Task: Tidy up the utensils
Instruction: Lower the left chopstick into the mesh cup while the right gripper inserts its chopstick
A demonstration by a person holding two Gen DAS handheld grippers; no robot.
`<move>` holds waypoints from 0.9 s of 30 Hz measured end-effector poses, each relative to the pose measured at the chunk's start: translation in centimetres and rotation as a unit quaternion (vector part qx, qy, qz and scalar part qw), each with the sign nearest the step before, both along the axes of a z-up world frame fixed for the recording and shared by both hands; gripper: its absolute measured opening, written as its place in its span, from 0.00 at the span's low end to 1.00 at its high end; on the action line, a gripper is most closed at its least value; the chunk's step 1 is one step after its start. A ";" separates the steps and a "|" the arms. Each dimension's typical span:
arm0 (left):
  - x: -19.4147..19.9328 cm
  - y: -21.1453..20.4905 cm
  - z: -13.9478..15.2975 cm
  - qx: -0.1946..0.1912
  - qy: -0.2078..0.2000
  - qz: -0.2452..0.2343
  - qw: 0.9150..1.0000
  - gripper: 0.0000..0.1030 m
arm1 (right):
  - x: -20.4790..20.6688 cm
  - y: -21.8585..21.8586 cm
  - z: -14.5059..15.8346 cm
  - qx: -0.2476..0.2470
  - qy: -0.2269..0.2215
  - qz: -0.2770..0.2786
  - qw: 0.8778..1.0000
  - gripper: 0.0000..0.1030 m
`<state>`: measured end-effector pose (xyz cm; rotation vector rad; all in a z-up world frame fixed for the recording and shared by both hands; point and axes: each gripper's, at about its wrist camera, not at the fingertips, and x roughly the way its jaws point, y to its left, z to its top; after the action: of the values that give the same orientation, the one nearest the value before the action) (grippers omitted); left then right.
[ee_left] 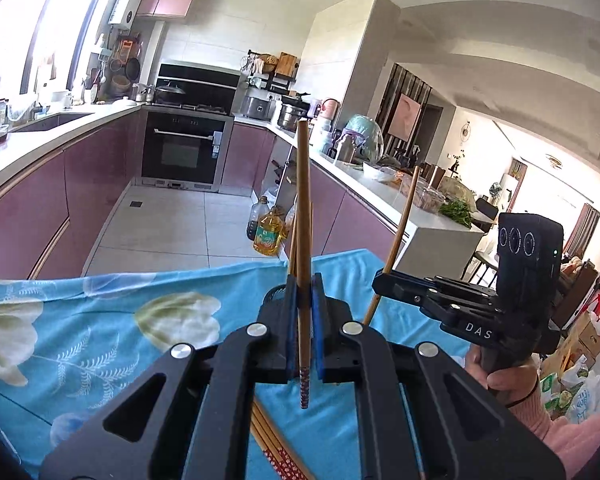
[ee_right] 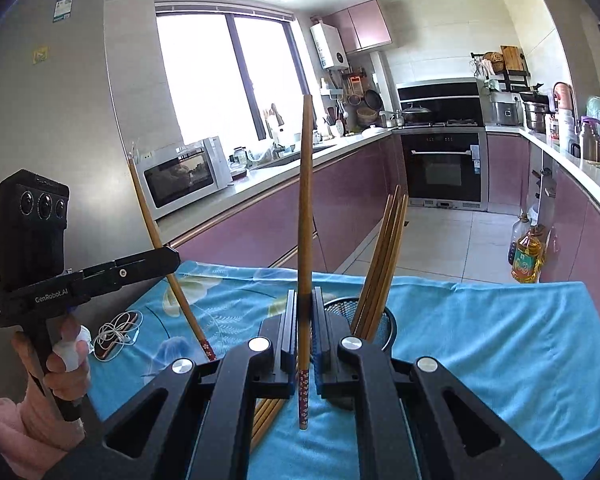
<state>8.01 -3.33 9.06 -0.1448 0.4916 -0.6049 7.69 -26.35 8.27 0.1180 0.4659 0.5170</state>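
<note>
Above the blue floral cloth [ee_right: 480, 320], one chopstick [ee_left: 303, 216] is clamped upright in the left gripper [ee_left: 304, 300], another chopstick [ee_right: 305, 216] likewise in the right gripper [ee_right: 305, 312]. Step judged: carry to the mesh holder [ee_right: 384, 320], w/ several sticks already in it. Next calls for tips lowered into its mouth. Holder mostly hidden behind jaws; loose chopsticks [ee_left: 278, 448] on the cloth partly cut off.

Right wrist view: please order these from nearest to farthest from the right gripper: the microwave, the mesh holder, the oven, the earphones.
From the right gripper, which is shut on a chopstick:
1. Mesh holder, just right of the fingers, with chopsticks in it.
2. Earphones, left, on the blue cloth.
3. Microwave, left counter.
4. Oven, far end of the kitchen.
</note>
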 end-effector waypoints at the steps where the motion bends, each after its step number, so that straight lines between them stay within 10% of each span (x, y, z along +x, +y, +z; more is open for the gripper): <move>1: 0.3 -0.3 0.4 0.000 -0.004 -0.001 1.000 0.07 | 0.2 -0.1 0.3 0.001 -0.004 -0.002 1.000 0.06; 16: 5.3 -3.7 2.8 0.010 -0.027 0.016 0.999 0.07 | 3.8 -1.2 1.6 0.003 -0.030 -0.047 0.998 0.06; 27: 8.1 -6.8 -1.3 0.104 0.012 0.009 0.995 0.07 | 5.9 -0.2 -2.1 -0.014 0.028 -0.049 0.998 0.06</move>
<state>16.09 -10.08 7.77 0.0403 0.5722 -0.5306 13.60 -26.55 6.19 0.1271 0.5194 0.4123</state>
